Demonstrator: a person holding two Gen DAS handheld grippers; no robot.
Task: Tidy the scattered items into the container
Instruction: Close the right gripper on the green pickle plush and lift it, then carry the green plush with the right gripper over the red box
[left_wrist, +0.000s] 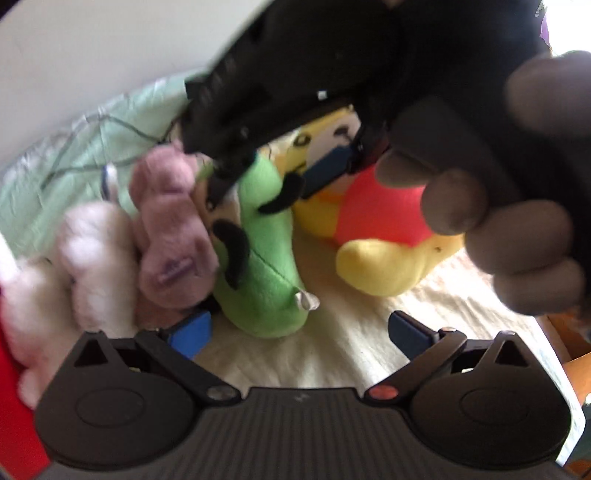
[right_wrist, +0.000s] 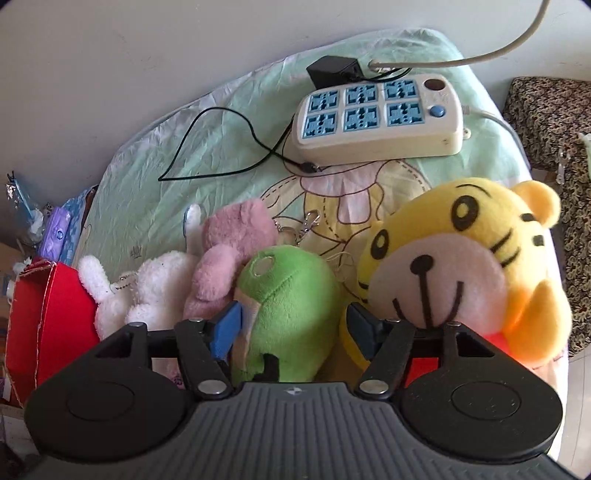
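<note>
Little progress as far as the frames show: all four plush toys sit outside the container. The white bunny (right_wrist: 147, 291), pink plush (right_wrist: 229, 251), green plush (right_wrist: 288, 295) and yellow tiger (right_wrist: 461, 266) lie in a row on the bed (right_wrist: 147, 147), touching one another. The red box (right_wrist: 48, 325), likely the container, stands at the left edge of the bed just beside the bunny; I cannot tell what is inside it.

Right tool (right_wrist: 291, 328): fingers apart, straddling the green plush, left blue pad at its side, right pad between it and the tiger; not clamped. Judged as lining up a grab on the green one.

Left tool (left_wrist: 299, 332): fingers apart, nothing between them, low beside the pink plush (left_wrist: 170, 236) and green plush (left_wrist: 258, 266). The person's hand (left_wrist: 517, 206) on the right tool fills the upper right of that view.

A power strip (right_wrist: 380, 114) and black cable (right_wrist: 221, 147) lie farther back on the bed, well apart from the toys.

Left to do: all four toys into the box.
</note>
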